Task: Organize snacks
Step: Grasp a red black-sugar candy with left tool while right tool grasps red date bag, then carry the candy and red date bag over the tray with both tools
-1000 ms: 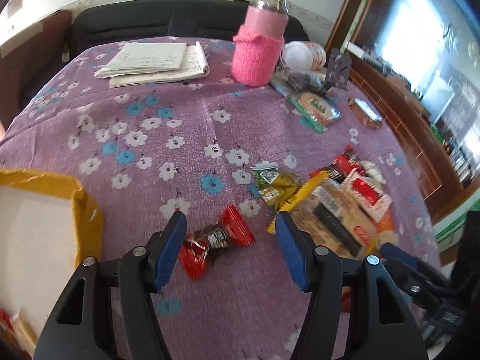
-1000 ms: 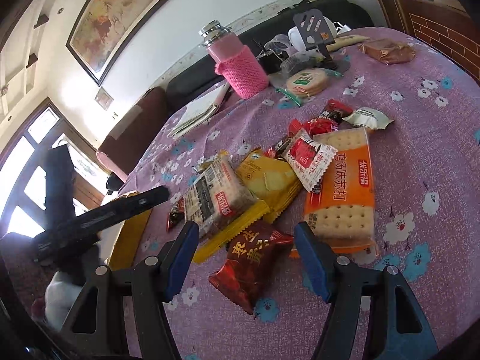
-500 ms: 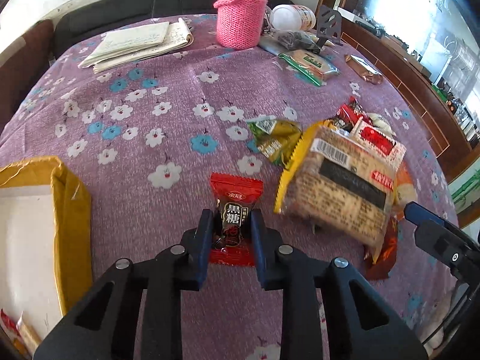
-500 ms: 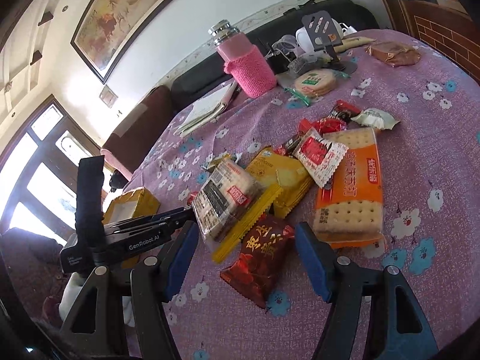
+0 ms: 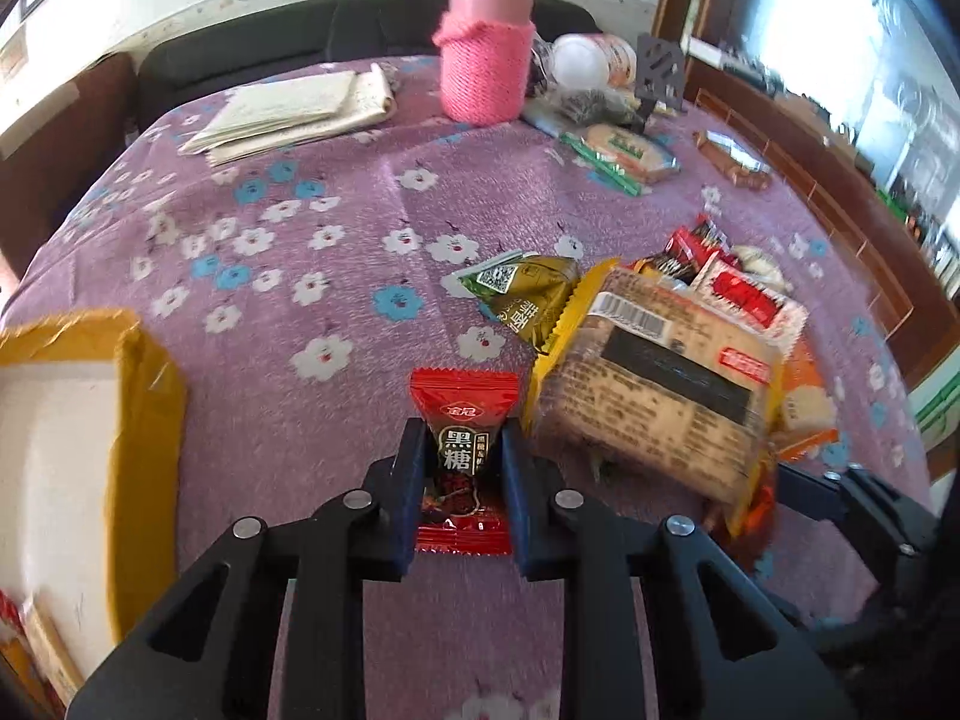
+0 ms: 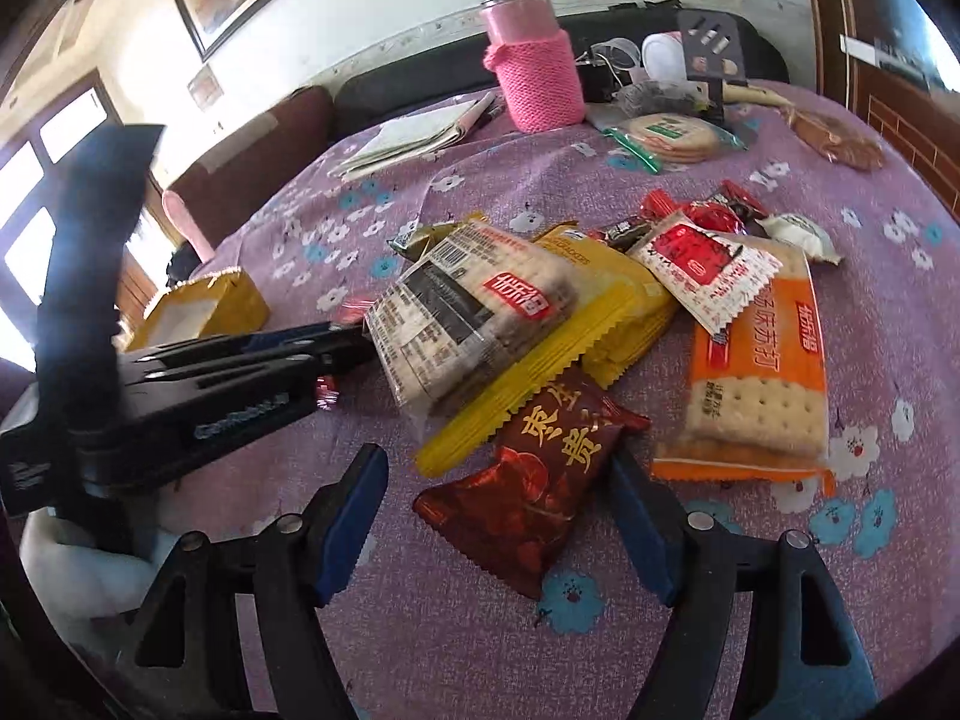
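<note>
- The left gripper (image 5: 462,468) is clamping a red candy (image 5: 461,456) between its blue pads, the wrapper standing upright over the purple floral tablecloth (image 5: 312,228).
- The right gripper (image 6: 498,516) is hanging with its jaws apart, having just been widening, and a dark red snack bag (image 6: 534,480) is lying on the cloth between them (the pads are not pressing on it).
- A clear cracker pack (image 6: 474,312) is resting on a yellow pack (image 6: 606,300) just beyond the bag, with the left gripper's black body reaching in beside it in the right wrist view.
- An orange cracker pack (image 6: 762,372) is lying to the right of the pile, a white-and-red sachet (image 6: 702,270) overlapping its top edge.
- A green packet (image 5: 528,294) is lying just past the candy, beside the cracker pack.
- A yellow box (image 5: 126,396) is sitting at the table's left edge, near the left gripper.
- A pink knitted bottle (image 5: 486,60) and a stack of papers (image 5: 288,114) are standing at the far side.
</note>
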Demonstrator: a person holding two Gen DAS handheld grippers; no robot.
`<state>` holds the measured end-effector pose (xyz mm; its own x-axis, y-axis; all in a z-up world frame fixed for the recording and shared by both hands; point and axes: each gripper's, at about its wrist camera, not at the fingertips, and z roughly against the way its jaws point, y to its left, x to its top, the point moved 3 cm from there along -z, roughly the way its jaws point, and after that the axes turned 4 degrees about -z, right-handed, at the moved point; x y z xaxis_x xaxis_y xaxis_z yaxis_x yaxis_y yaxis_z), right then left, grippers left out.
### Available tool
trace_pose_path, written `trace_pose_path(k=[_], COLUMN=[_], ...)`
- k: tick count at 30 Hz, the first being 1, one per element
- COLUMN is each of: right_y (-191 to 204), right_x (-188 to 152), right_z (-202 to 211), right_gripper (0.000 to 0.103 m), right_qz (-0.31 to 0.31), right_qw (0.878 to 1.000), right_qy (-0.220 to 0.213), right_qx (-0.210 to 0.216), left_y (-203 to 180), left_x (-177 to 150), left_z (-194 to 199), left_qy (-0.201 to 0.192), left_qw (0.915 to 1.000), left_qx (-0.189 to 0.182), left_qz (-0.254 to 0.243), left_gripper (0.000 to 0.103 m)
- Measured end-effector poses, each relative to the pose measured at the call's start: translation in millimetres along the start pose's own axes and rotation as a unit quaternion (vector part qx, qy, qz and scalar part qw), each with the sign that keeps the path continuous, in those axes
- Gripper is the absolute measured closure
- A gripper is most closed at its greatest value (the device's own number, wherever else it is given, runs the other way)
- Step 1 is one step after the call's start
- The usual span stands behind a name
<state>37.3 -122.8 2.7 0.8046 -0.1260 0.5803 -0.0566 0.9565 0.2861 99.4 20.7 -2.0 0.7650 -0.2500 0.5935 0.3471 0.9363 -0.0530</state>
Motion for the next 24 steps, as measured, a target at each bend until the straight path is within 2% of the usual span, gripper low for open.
trace_pose_path(k=[2,4,5,7,10,15,19,24], right_y=[-1,-5,-7,-9,-10,-8,-8,-10], right_x=[-1,-1,-2,-3,-7,-35,-67,-84], right_z=[1,3,4,6,11,36,60,79], right_gripper=[0.03,0.042,0.044,0.051,0.056,0.057,0.057,0.057], right_qz=[-0.001,-0.005,-0.005,-0.006,-0.01,-0.011,-0.019,-0.021], right_qw=[1.0,1.0,1.0,1.0,1.0,0.999,0.998,0.998], right_qy=[-0.001,-0.003,-0.004,-0.003,0.0,0.03,0.056,0.045], right_qx=[0.0,-0.003,-0.007,-0.01,-0.018,-0.012,0.029,0.032], left_y=[3,5,6,10,20,41,57,74], left_x=[-8,-18,-23,-35,-53,-84,-105,-129], left_z=[19,41,53,76,111,164,187,202], left_qy=[-0.016,-0.031,-0.041,-0.059,-0.089,-0.131,-0.152,-0.169], left_qw=[0.9997,0.9988,0.998,0.9956,0.9894,0.9821,0.9761,0.9711], left_qx=[-0.005,-0.016,-0.021,-0.034,-0.055,-0.053,-0.056,-0.055], left_qz=[0.018,0.034,0.043,0.064,0.101,0.125,0.145,0.159], left_gripper=[0.082,0.082,0.082,0.082,0.082,0.082,0.082,0.082])
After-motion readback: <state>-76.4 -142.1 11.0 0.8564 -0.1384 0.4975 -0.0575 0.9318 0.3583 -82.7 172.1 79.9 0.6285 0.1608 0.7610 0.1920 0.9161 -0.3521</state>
